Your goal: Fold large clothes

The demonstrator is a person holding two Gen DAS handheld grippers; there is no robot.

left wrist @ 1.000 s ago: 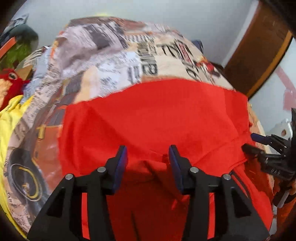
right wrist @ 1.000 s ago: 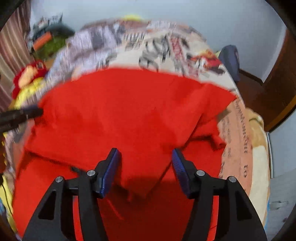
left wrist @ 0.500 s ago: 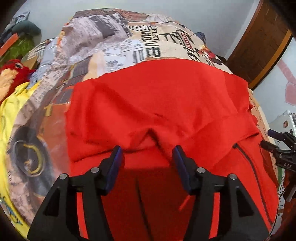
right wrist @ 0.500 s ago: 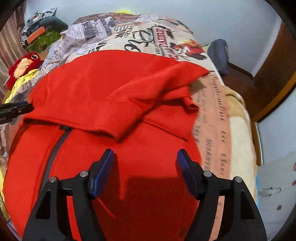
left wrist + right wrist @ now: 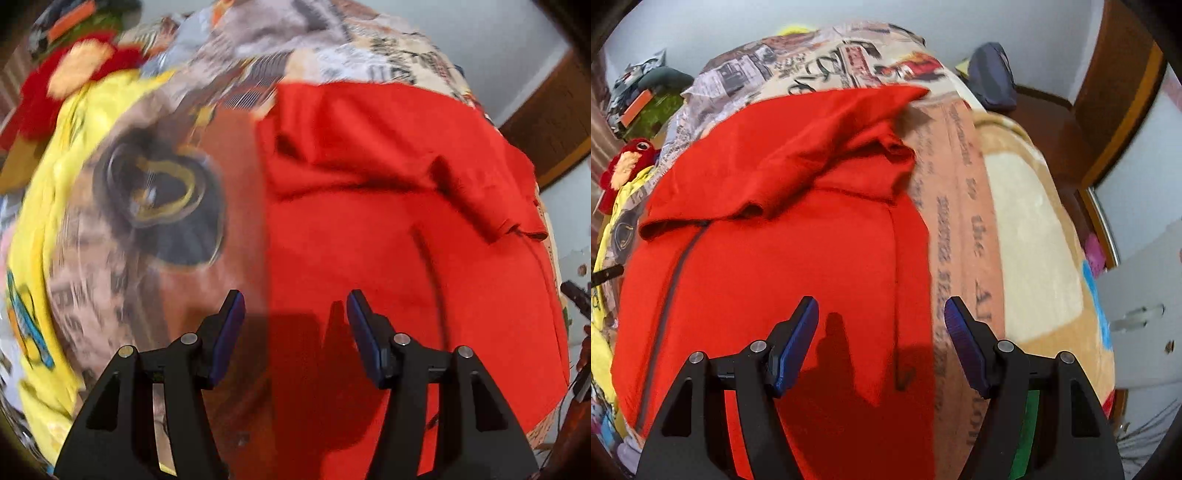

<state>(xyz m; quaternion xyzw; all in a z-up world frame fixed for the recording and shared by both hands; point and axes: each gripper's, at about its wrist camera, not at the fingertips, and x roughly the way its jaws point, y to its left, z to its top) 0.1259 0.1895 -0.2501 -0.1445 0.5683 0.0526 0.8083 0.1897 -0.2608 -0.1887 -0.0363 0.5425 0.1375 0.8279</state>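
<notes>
I have both tools free over the bed, and I judge the top fold of the red garment (image 5: 388, 229) is laid, its upper part doubled down over the body, so the step in hand is lining up for the side folds. My left tool (image 5: 293, 314) hangs with its jaws parted and nothing between them, right above the garment's left edge, one blue pad over the bedspread (image 5: 155, 251) and the other over red cloth. My right tool (image 5: 881, 317) is likewise spread and empty, straddling the garment's right edge, where a seam runs down beside the bare bedspread. The next move, as I read it, calls for each tool to drop onto its own edge, pinch only the top layers and carry them inward without dragging the doubled part askew; the dark zipper line (image 5: 670, 284) on the left half gives me a centre to aim at. The garment lies flat across the middle of the bed, on a bedspread printed like newspaper with a car wheel on it. To the far left a yellow cloth (image 5: 33, 236) and a red plush toy (image 5: 624, 166) sit at the bed's side; to the right a beige blanket (image 5: 1034, 236), then a plain pale wall and a brown wooden door frame (image 5: 1123, 92).
</notes>
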